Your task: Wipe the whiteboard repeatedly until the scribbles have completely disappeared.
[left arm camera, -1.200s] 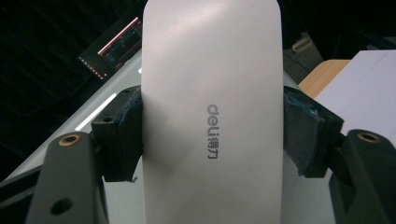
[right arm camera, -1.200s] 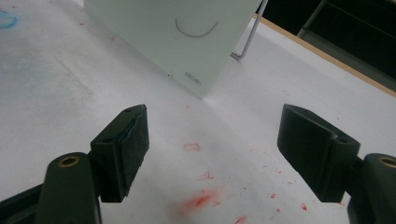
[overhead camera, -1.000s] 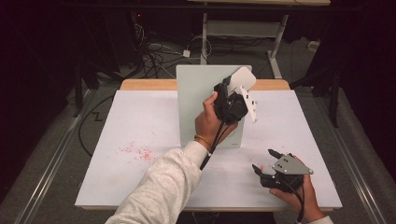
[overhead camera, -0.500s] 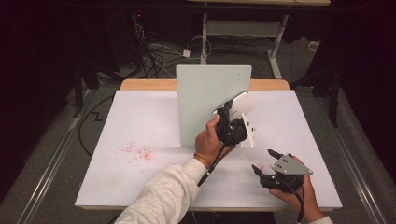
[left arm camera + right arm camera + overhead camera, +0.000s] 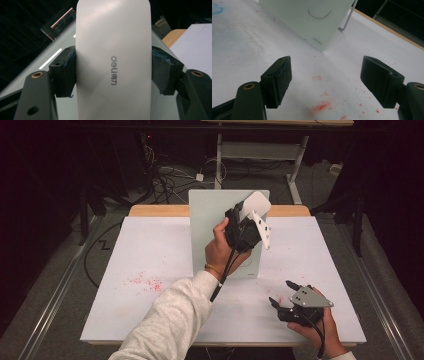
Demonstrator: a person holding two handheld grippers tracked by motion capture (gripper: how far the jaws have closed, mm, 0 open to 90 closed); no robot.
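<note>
Eraser (image 5: 113,60): clamped in my left gripper (image 5: 248,220), now raised back to the board's (image 5: 210,220) top for another wipe; right gripper (image 5: 285,296) idles open.

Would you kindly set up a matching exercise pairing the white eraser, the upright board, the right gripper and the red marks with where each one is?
1. white eraser
2. upright board
3. right gripper
4. red marks

a. standing at the table's middle
b. open, low over the table's near right part
c. clamped in the left gripper
d. on the table's left part

Pairs: 1-c, 2-a, 3-b, 4-d
</note>
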